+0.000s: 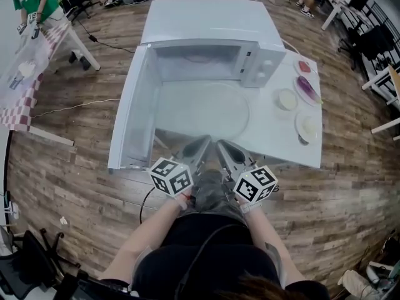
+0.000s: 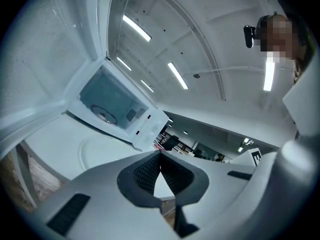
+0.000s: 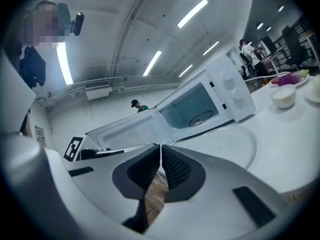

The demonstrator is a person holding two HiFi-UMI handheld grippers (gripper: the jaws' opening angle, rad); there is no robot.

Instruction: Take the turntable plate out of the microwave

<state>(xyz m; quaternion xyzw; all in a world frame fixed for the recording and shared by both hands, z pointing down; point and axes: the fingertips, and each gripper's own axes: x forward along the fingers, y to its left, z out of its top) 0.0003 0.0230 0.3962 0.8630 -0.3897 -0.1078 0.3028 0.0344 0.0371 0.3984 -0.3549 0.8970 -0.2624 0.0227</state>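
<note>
The white microwave [image 1: 212,49] stands at the back of a white table [image 1: 281,149], its door [image 1: 131,111] swung open to the left. The clear glass turntable plate [image 1: 203,110] lies flat on the table in front of the oven's mouth; it also shows as a faint round outline in the left gripper view [image 2: 97,151] and the right gripper view [image 3: 240,144]. Inside the oven only the roller ring [image 3: 201,118] shows. My left gripper [image 1: 203,142] and right gripper [image 1: 220,145] hover side by side at the table's front edge, just short of the plate. Both are shut and hold nothing.
To the right of the microwave sit a small white bowl [image 1: 287,99], a dish with a purple item [image 1: 307,87], a dish with something red [image 1: 304,66] and another white dish [image 1: 307,127]. A person in green [image 1: 28,2] stands at a checked table at far left.
</note>
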